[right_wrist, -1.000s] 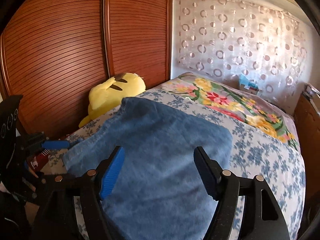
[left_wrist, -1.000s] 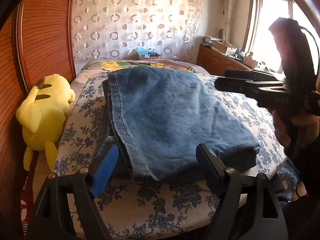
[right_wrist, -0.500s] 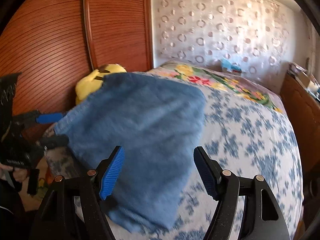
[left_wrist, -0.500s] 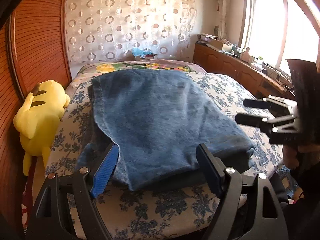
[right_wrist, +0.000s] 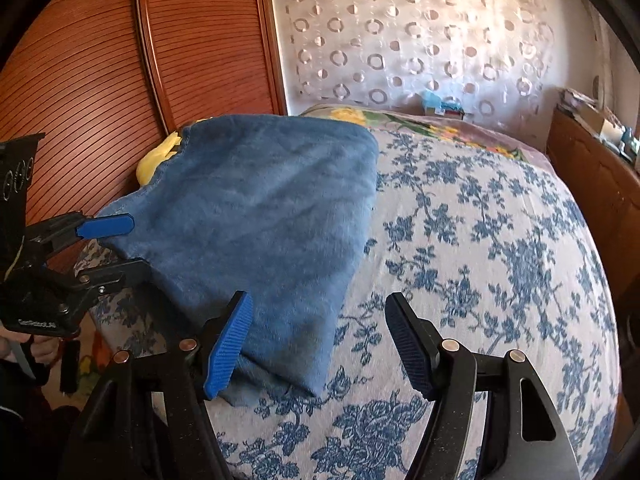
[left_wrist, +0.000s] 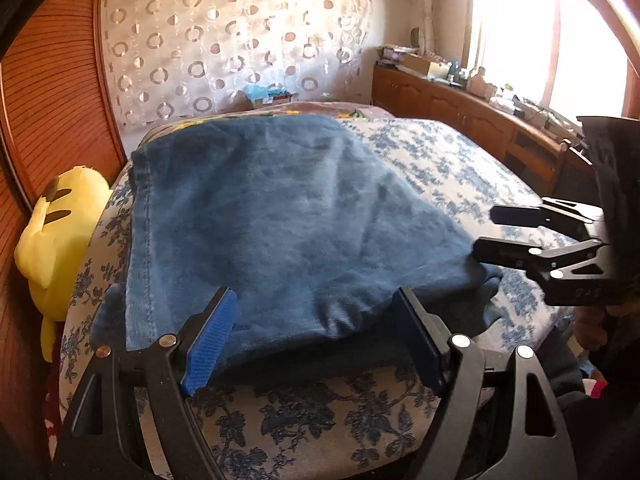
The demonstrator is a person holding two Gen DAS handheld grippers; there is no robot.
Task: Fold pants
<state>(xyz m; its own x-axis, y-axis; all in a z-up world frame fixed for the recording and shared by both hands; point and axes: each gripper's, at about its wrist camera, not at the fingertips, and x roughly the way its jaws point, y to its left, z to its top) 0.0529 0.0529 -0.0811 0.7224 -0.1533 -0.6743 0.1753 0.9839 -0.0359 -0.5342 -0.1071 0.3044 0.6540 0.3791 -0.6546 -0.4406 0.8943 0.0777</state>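
Blue denim pants (left_wrist: pixel 288 232) lie folded flat on the floral bedspread (left_wrist: pixel 440 164); they also show in the right wrist view (right_wrist: pixel 260 232). My left gripper (left_wrist: pixel 316 340) is open, its jaws on either side of the near folded edge, low over the bed's front. My right gripper (right_wrist: pixel 320 344) is open at the pants' near right corner; in the left wrist view it (left_wrist: pixel 486 230) is at the right, fingers level with that corner. The left gripper also shows in the right wrist view (right_wrist: pixel 120 248), open at the pants' left corner.
A yellow plush toy (left_wrist: pixel 60 236) lies between the bed's left side and the wooden sliding wardrobe (right_wrist: pixel 120 80). A wooden cabinet (left_wrist: pixel 460 112) with clutter runs along the window wall at right. A floral pillow (right_wrist: pixel 440 132) lies at the bed's head.
Both grippers have lowered and drawn in toward the near edge of the pants. The right gripper has shifted to the pants' right corner. The pants lie as before.
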